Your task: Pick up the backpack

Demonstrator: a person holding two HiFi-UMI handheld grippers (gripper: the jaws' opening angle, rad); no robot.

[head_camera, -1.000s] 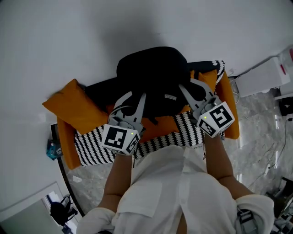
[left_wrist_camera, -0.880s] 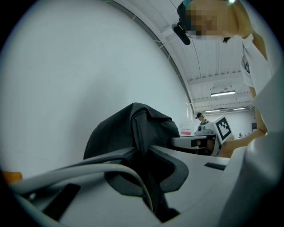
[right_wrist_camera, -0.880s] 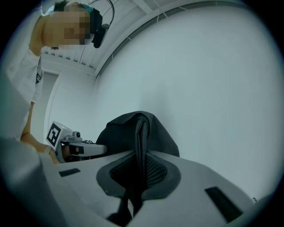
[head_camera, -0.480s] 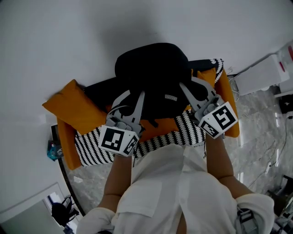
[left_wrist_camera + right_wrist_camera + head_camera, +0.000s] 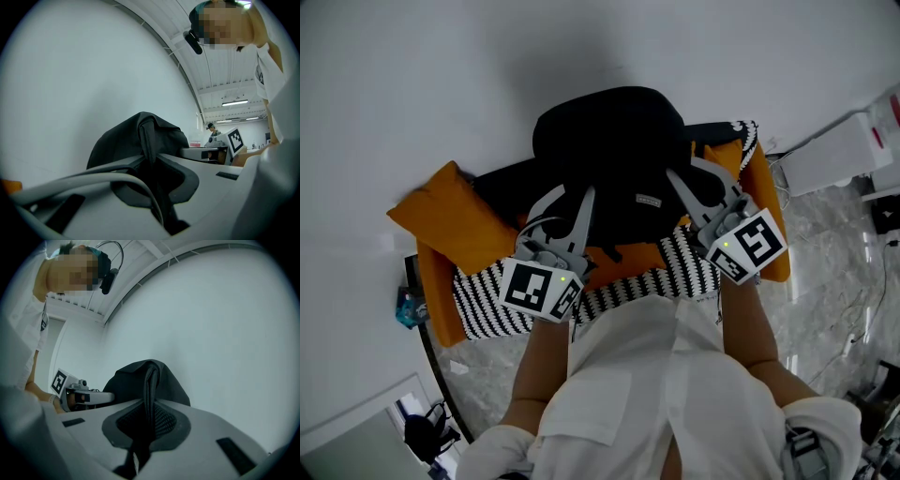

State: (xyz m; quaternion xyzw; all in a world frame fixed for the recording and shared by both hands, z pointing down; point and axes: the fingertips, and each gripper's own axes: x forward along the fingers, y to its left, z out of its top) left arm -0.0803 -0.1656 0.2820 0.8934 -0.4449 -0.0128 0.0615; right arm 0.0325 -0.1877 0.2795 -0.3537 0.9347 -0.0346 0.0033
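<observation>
Backpack (image 5: 609, 141) between left fingers (image 5: 583, 214), right fingers (image 5: 687, 190)

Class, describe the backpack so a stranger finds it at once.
By the wall stands an orange seat with a striped cloth. Over it is the backpack, straps clamped by left gripper and right gripper. Amid orange and stripes, it alone is a black dome.

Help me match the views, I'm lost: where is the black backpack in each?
Head view: black backpack upper centre.
Left gripper view: black backpack centre, pinched between the jaws.
Right gripper view: black backpack centre, pinched likewise.
Shared landmark: white wall behind it.
</observation>
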